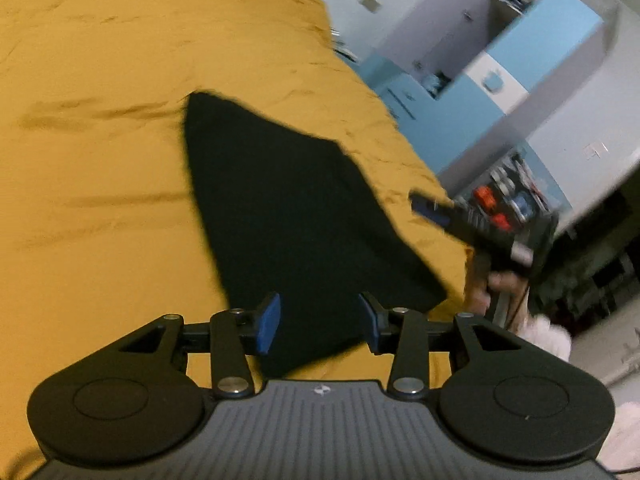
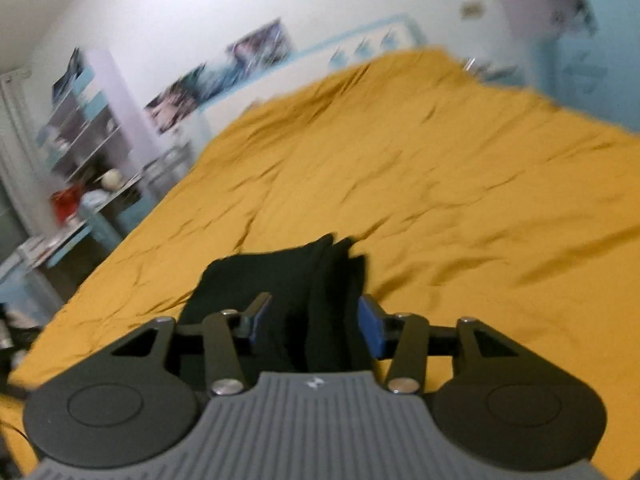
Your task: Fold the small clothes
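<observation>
A black garment point(image 1: 296, 216) lies on the mustard-yellow bedspread point(image 1: 100, 160), folded to a rough wedge. The left gripper point(image 1: 318, 324) is spread wide, its 2 blue pads apart, with the cloth's near end directly ahead between them; whether the pads touch it cannot be told. The right gripper point(image 2: 316, 324) also stands open, the bunched dark cloth point(image 2: 296, 280) between its fingers. In the left view, that right gripper point(image 1: 432, 208) hangs beside the garment's right edge.

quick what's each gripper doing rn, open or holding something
left gripper: open, holding nothing, black cloth below it.
right gripper: open, black cloth bunched between its fingers, not clamped.
</observation>
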The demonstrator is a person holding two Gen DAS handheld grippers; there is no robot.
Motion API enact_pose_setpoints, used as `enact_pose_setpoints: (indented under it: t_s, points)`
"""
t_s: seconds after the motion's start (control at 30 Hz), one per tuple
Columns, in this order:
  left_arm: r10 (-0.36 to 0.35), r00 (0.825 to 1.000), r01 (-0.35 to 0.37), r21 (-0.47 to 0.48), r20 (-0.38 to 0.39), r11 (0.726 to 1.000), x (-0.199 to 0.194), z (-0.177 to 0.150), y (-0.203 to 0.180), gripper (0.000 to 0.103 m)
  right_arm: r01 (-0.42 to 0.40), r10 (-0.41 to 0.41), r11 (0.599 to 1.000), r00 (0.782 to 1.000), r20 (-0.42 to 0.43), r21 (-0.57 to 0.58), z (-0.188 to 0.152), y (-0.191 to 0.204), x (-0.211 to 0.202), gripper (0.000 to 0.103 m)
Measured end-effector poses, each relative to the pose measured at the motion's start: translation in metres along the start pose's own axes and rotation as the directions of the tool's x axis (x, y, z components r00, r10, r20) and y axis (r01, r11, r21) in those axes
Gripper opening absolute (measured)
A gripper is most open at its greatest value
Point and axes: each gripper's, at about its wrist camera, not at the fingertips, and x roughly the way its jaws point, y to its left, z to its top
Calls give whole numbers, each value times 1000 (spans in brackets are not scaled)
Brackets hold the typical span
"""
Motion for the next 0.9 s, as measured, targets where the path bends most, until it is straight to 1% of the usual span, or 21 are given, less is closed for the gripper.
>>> enact_pose_setpoints:
  t_s: [0.07, 0.1, 0.13, 0.23, 0.33, 0.37, 0.4, 0.43, 0.47, 0.5, 0.53, 0.57, 0.63, 0.7, 0.8, 0.83, 0.9]
  points:
    - [-9, 1000, 9, -102, -1, 995, 9, -11, 16, 48, -29, 30, 999, 998, -49, 24, 16, -5, 30, 45]
    - [-27, 1000, 26, -145, -7, 989, 12, -13, 26, 48, -22, 24, 999, 997, -69, 27, 23, -6, 43, 47]
    - [-45, 999, 43, -191, -11, 981, 18, -15, 33, 48, -13, 15, 1000, 996, -82, 25, 29, -6, 56, 52]
    - [-84, 996, 79, -266, -7, 961, 31, -16, 47, 48, 27, -24, 999, 994, -107, 25, 38, -6, 87, 59]
    - [-134, 991, 118, -333, -25, 935, 45, -16, 59, 48, 48, -36, 996, 987, -154, 72, 38, -8, 118, 58]
    - [-146, 989, 123, -349, -38, 929, 51, -15, 62, 48, 47, -32, 995, 985, -170, 86, 39, -11, 126, 58]
    - [-143, 989, 117, -353, -48, 928, 54, -18, 64, 48, 49, -30, 994, 982, -185, 101, 40, -15, 134, 58]
    - [-140, 989, 113, -352, -51, 929, 57, -18, 66, 48, 59, -38, 992, 981, -191, 109, 39, -16, 139, 55]
    - [-142, 989, 116, -351, -49, 929, 58, -20, 66, 49, 55, -32, 992, 980, -198, 113, 39, -17, 143, 39]
    - [-146, 988, 120, -353, -48, 928, 58, -21, 66, 50, 44, -20, 993, 978, -206, 112, 39, -17, 147, 28]
    - [-152, 987, 126, -355, -47, 926, 60, -19, 66, 50, 64, -43, 993, 978, -203, 101, 39, -16, 150, 12]
    - [-155, 987, 128, -358, -47, 925, 59, -20, 65, 50, 77, -58, 993, 978, -203, 89, 40, -15, 151, 10]
    - [-157, 986, 130, -360, -48, 924, 58, -22, 63, 50, 67, -52, 995, 980, -190, 70, 42, -14, 146, 5]
    - [-163, 985, 133, -352, -57, 927, 60, -19, 60, 52, 74, -68, 997, 983, -173, 29, 48, -13, 146, 4]
    - [-165, 985, 136, -348, -56, 928, 64, -24, 60, 56, 91, -80, 994, 981, -176, 56, 49, -23, 152, 4]
    - [-166, 985, 136, -352, -56, 926, 66, -24, 61, 56, 100, -87, 993, 978, -192, 59, 44, -27, 157, 4]
    - [-165, 985, 135, -356, -55, 925, 64, -25, 63, 56, 110, -84, 988, 972, -219, 109, 34, -37, 164, 7]
